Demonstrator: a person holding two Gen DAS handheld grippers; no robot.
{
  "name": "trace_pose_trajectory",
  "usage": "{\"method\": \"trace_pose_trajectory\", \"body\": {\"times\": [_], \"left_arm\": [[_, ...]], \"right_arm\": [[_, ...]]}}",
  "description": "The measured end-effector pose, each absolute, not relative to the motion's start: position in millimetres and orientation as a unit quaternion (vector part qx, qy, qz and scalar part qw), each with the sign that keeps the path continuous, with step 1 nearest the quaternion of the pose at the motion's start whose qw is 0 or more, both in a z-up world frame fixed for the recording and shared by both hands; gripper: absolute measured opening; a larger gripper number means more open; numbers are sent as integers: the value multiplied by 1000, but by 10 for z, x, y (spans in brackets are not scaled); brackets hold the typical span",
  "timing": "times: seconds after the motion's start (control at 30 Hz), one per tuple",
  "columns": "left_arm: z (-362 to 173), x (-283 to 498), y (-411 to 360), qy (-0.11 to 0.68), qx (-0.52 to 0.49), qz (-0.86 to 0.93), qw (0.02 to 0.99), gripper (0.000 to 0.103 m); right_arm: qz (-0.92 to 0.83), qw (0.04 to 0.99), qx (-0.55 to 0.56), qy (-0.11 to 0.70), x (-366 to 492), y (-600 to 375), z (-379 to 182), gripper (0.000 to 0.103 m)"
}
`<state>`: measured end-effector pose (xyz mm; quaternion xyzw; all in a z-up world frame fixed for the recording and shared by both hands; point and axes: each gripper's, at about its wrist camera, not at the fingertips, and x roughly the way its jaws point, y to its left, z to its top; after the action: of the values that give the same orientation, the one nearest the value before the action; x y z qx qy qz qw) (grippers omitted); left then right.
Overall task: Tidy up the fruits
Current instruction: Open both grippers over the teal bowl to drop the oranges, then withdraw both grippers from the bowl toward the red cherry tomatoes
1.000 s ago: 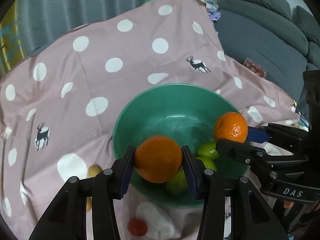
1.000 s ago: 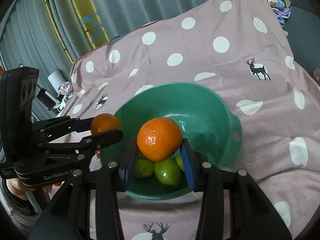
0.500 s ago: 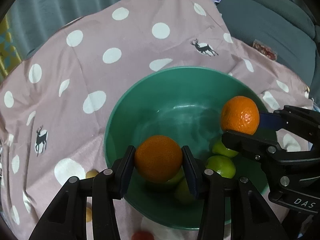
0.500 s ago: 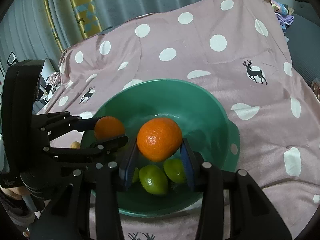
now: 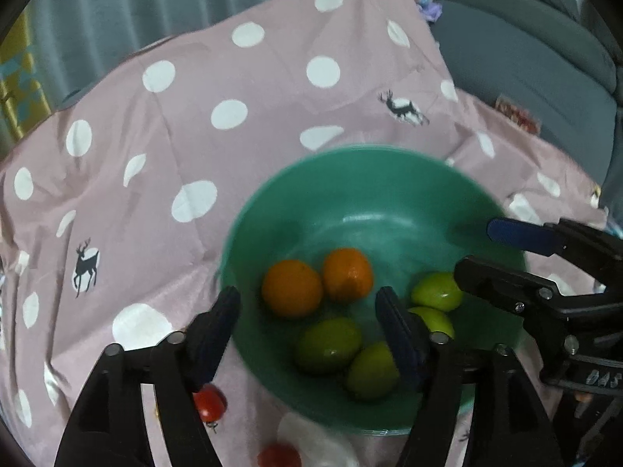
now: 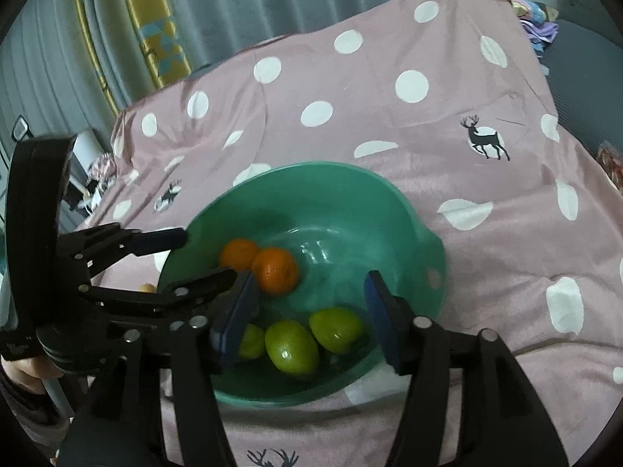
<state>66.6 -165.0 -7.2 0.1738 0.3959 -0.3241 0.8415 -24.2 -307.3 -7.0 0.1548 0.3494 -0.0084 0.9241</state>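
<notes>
Both the left gripper (image 5: 307, 334) and the right gripper (image 6: 309, 317) have their fingers spread wide with nothing between them, and they hang over the green bowl (image 5: 296, 179). In the bowl two oranges (image 5: 292, 288) sit touching each other, with green limes (image 5: 329, 344) close by, while little red tomatoes (image 5: 209, 408) lie on the cloth (image 5: 194, 116) just outside the rim. The tomatoes look small, soft and easy to squash, so I think they need a gentle pinch around the middle.
</notes>
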Motion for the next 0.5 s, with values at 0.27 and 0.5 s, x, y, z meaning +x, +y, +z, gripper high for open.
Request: {"method": "trace_pose_trajectory", "body": {"times": [0.27,0.5], "left_arm": [[213,618,-1190,381,123,-307,863,74],[327,510,-617,379,97,-257,884,76]], "right_arm": [[-12,926,184,328,-478,-3147,-10,66],[3,928,186,323,-605,-3058,74,67]]}}
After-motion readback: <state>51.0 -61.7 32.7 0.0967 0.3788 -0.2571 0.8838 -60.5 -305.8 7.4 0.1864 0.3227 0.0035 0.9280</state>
